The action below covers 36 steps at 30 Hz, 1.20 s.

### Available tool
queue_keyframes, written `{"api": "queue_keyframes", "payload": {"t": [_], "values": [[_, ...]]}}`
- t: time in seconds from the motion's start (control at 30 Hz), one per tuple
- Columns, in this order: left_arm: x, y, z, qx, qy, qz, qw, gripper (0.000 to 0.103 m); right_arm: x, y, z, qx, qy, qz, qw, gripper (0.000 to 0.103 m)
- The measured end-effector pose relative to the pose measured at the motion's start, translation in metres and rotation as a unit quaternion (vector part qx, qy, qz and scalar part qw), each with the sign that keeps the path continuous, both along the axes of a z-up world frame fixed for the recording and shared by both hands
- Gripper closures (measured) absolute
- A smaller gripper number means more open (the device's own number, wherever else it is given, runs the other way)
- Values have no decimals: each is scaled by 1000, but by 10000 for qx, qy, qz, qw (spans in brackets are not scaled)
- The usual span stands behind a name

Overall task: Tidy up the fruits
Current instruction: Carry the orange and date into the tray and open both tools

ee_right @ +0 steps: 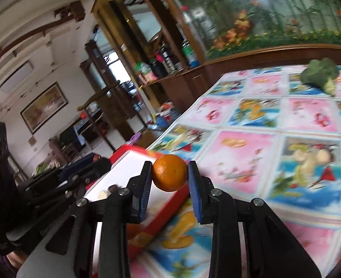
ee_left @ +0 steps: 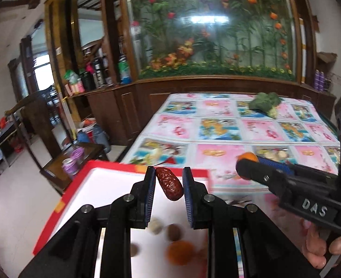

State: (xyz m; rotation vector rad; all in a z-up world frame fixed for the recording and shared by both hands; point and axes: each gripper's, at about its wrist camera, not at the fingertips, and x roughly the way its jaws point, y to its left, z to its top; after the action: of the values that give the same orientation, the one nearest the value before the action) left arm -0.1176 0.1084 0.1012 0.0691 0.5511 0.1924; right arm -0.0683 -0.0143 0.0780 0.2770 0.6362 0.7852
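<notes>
A wrinkled dark red date (ee_left: 169,186) hangs slantwise between the blue pads of my left gripper (ee_left: 169,185), which is shut on it above the red box (ee_left: 115,168) with the white inside. Blurred fruits lie in the box below: a pale one (ee_left: 155,225), a brown one (ee_left: 174,231) and an orange one (ee_left: 181,252). My right gripper (ee_right: 170,173) is shut on a small orange (ee_right: 169,172), held above the box's right rim (ee_right: 170,206). In the left wrist view the right gripper (ee_left: 247,165) comes in from the right with the orange (ee_left: 248,156) at its tip.
The table wears a pink and blue cartoon cloth (ee_left: 216,127). A head of broccoli (ee_left: 265,103) (ee_right: 321,73) lies at its far side. A hand (ee_left: 321,247) holds the right gripper's handle. Beyond the table's left edge stands a low wooden stool with cups (ee_left: 73,162).
</notes>
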Motion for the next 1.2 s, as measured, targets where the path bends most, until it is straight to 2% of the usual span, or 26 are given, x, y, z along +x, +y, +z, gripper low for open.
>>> {"api": "queue_keyframes", "payload": {"t": [0.2,0.4,1.2], "values": [[-5,40,-17,-144,101,365,9992,80,-7,29,-8,-83,39,217,9997,70],[-7,60,-30,-291,183,527,9980,80,-8,37,-11,-95,36,276,9996,70],[-6,70,-41,-338,292,586,9973,80,-22,57,-21,-550,-73,691,9961,70]]}}
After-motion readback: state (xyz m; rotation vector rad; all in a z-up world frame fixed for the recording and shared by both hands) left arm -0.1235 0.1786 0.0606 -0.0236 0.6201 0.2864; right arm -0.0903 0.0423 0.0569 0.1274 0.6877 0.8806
